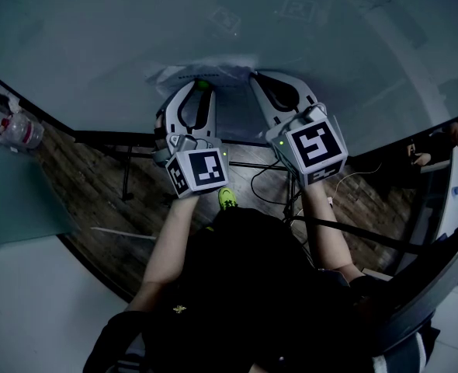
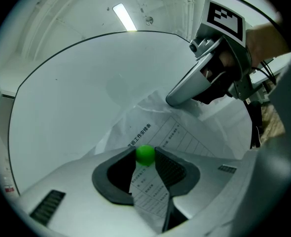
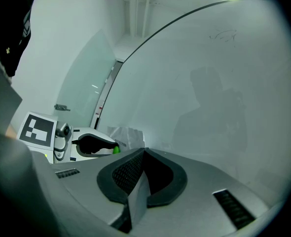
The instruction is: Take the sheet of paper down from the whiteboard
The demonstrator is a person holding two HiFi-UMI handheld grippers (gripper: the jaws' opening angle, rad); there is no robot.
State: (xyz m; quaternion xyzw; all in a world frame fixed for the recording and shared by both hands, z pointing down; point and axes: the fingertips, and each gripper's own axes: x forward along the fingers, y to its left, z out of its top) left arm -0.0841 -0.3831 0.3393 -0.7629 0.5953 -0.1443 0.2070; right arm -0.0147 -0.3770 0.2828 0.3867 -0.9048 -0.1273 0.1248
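We see one sheet of paper (image 2: 158, 128) on the whiteboard (image 1: 128, 29) at twelve o'clock. Left gripper (image 1: 202, 88) clamps one green ball (image 2: 145, 153), right gripper (image 3: 144, 152) pinches the sheet; only the left gripper view shows its print.

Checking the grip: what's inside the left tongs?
The left tongs pinch a green ball; the sheet of paper runs between them, hiding whatever lies behind it.

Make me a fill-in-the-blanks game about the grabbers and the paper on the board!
The left gripper has its jaws pinching a round ____ magnet.
The right gripper has its jaws ____ on the paper.
Both grippers point at the ____.
Missing words: green; shut; whiteboard.
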